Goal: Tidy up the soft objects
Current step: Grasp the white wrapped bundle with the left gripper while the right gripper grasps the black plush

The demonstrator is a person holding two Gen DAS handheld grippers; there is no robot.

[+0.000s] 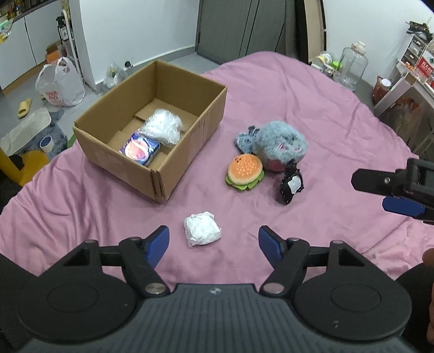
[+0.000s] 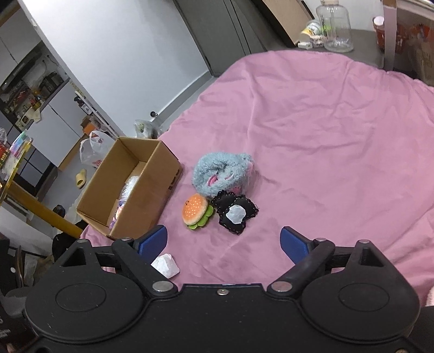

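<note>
A cardboard box (image 1: 190, 114) (image 2: 160, 173) stands on the pink sheet and holds a clear plastic bundle (image 1: 164, 126) and a purple packet (image 1: 139, 148). A white wrapped bundle (image 1: 202, 229) (image 2: 166, 266) lies just ahead of my open, empty left gripper (image 1: 214, 241). A burger plush (image 1: 245, 171) (image 2: 196, 209), a fluffy blue-grey plush (image 1: 279, 142) (image 2: 222, 173) and a black pouch with a white patch (image 1: 291, 186) (image 2: 236, 213) lie together. My right gripper (image 2: 223, 241) is open and empty, short of the pouch; it also shows in the left wrist view (image 1: 390, 192).
The pink sheet (image 1: 339, 122) (image 2: 325, 122) covers a round surface. Beyond its edge are a white plastic bag (image 1: 61, 82), a yellow slipper (image 1: 24, 107), a clear jar (image 1: 351, 63) (image 2: 335, 25) and shelves (image 1: 415, 54).
</note>
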